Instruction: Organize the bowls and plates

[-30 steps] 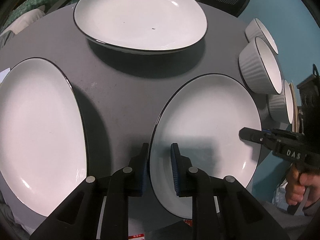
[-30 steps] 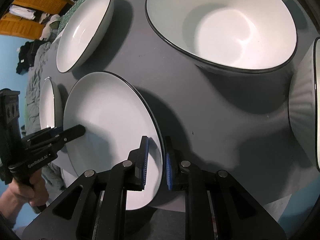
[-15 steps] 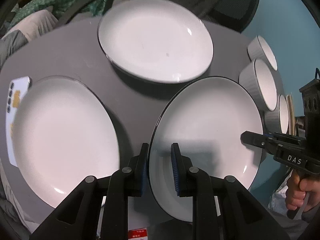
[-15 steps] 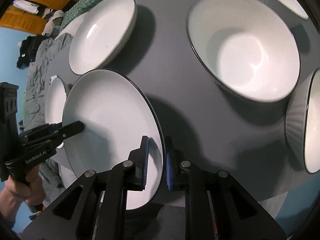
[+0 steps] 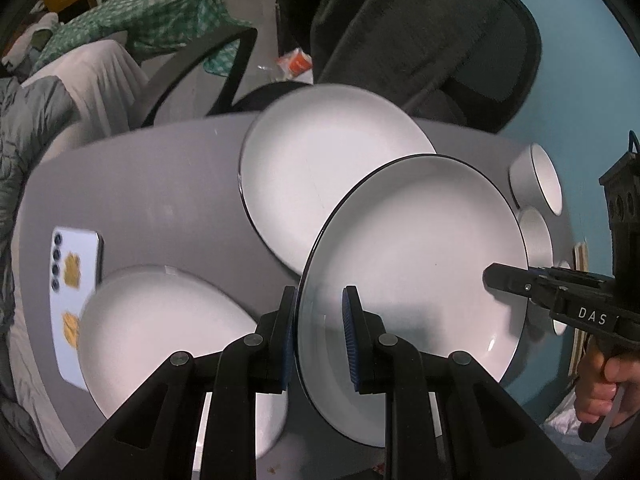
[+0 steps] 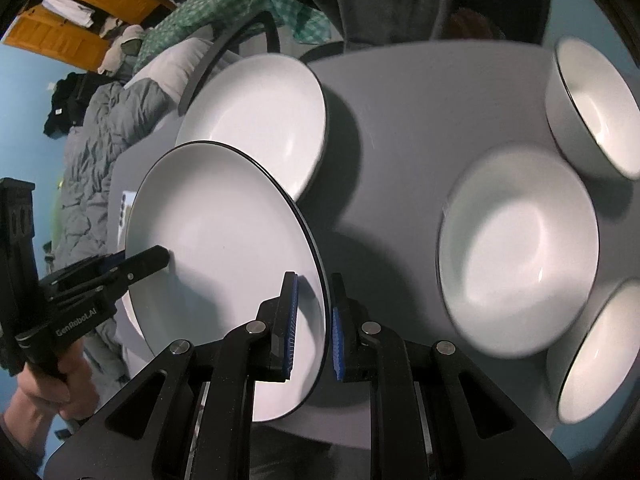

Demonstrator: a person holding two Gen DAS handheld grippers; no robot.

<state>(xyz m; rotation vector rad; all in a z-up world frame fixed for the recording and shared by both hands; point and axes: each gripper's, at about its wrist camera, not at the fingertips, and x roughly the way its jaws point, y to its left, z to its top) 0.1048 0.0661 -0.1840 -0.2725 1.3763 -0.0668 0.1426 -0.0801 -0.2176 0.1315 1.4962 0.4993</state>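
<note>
A white plate with a black rim (image 5: 416, 256) hangs tilted above the grey round table (image 5: 152, 184), gripped at opposite edges. My left gripper (image 5: 320, 336) is shut on its near rim, blue pads on both faces. My right gripper (image 6: 314, 328) is shut on the other rim of the same plate (image 6: 224, 256). Each gripper shows in the other's view: the right gripper (image 5: 490, 276) and the left gripper (image 6: 162, 258). The held plate overlaps the far plate (image 5: 332, 168) in the left wrist view. A third plate (image 5: 160, 340) lies at the front left.
A white phone (image 5: 76, 280) lies beside the front-left plate. Several white bowls stand at the table's right: (image 6: 520, 248), (image 6: 592, 108), (image 6: 592, 352). A dark office chair (image 5: 420, 28) with a garment over it stands behind the table. A hand (image 5: 600, 380) holds the right gripper's handle.
Both grippers have lifted the plate off the table and carried it toward the far plate. The table and the other dishes now look smaller and farther below.
</note>
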